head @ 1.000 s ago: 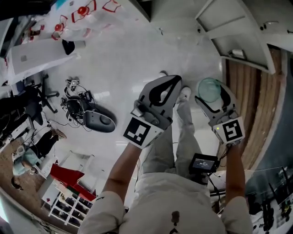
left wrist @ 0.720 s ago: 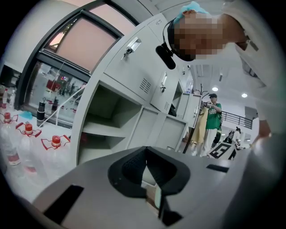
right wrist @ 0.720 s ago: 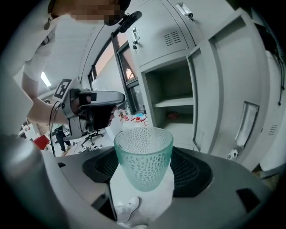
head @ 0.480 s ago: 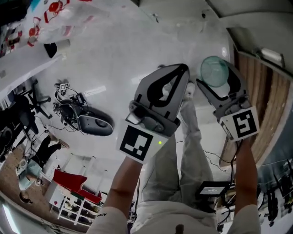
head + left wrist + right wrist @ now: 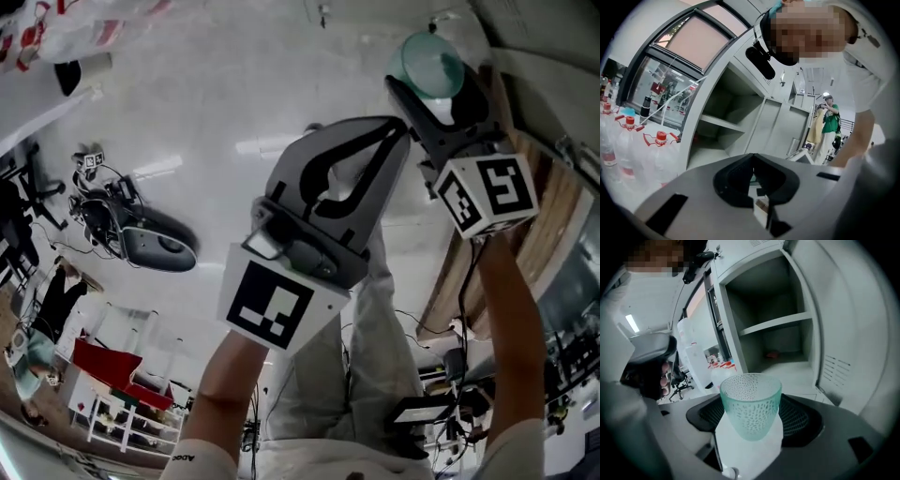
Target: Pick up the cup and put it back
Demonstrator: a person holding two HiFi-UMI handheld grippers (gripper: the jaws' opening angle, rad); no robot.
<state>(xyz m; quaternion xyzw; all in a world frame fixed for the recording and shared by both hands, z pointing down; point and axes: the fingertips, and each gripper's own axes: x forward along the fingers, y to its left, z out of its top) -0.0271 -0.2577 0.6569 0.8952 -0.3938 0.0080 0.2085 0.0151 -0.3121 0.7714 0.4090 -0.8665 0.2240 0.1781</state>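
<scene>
The cup (image 5: 751, 404), a pale green see-through one with a dimpled wall, sits clamped in the right gripper (image 5: 752, 420). The two black ribbed pads (image 5: 797, 416) press its lower half from either side, and its mouth points away from the gripper. In the head view the cup (image 5: 424, 58) shows as a round green disc at the tip of the right gripper (image 5: 441, 86), held high, with the marker cube (image 5: 487, 192) behind it.

The cup hangs in the air just in front of the open cabinet (image 5: 740, 296), not inside it. It is level with the lower compartment, below the shelf (image 5: 776, 324). The cabinet door (image 5: 843, 333) stands swung open on the right side of the cup. A small reddish thing lies at the back of that lower compartment, too blurred to name.

The left gripper (image 5: 751, 161) has its jaws together with nothing between them. It too faces the cabinet (image 5: 754, 108), whose open shelves show beyond its tip. In the head view the left gripper (image 5: 386, 139) is raised just beside the right one, to its left.

Left of the cabinet stand clear bottles (image 5: 658, 140) with red caps; they also show in the right gripper view (image 5: 723, 367). To the right of the cabinet, farther off, a person in a green top (image 5: 829, 117) stands.
</scene>
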